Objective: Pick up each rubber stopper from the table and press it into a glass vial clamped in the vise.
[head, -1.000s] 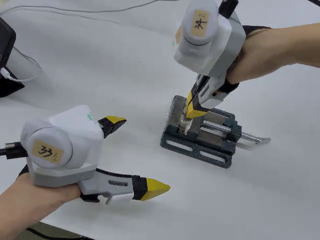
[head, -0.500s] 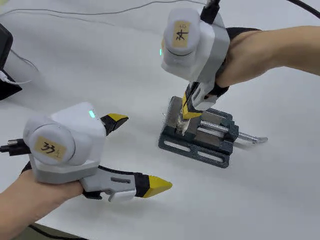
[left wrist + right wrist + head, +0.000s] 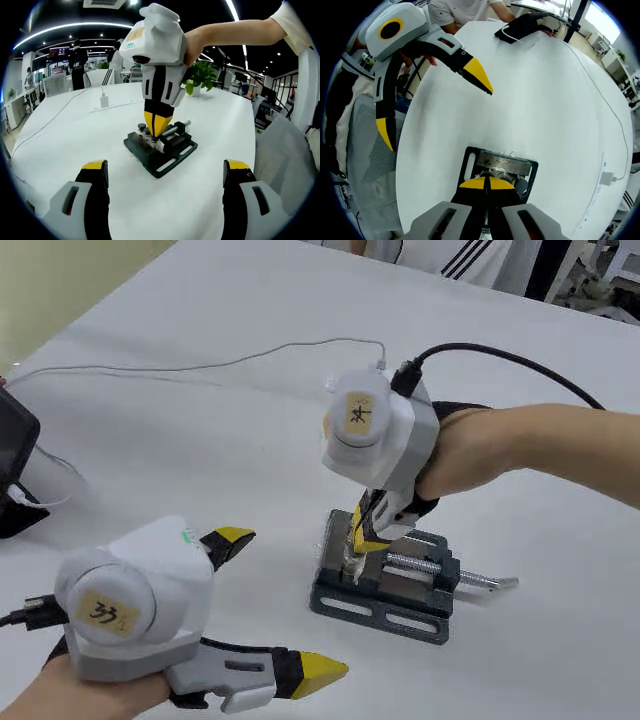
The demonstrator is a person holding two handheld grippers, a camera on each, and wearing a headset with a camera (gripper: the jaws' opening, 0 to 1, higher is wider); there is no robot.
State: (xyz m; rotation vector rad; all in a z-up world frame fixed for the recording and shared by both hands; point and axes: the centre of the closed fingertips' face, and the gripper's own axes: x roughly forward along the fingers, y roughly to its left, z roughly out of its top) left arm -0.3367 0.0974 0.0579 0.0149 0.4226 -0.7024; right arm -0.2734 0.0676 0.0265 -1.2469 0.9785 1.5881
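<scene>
A dark metal vise [image 3: 385, 598] stands on the white table and clamps a small glass vial [image 3: 351, 563] at its left end. My right gripper [image 3: 359, 543] points straight down with its yellow tips resting on the vial's top. In the right gripper view the right gripper [image 3: 486, 183] has its jaws pressed together above the vise [image 3: 470, 167]; whatever lies under the tips is hidden. My left gripper [image 3: 275, 605] is held near the table's front, left of the vise, open and holding nothing. The left gripper view shows the vise [image 3: 167, 150] ahead, with a dark-capped vial [image 3: 142, 129] in it.
A white cable [image 3: 200, 367] crosses the far table. A black device [image 3: 14, 455] sits at the left edge. The vise handle [image 3: 488, 583] sticks out to the right. A white charger [image 3: 104, 101] lies farther back, with people and chairs beyond the table.
The head camera has pulled back, so the whole scene sits lower in the picture. The right gripper stays shut over the vial. The left gripper stays open.
</scene>
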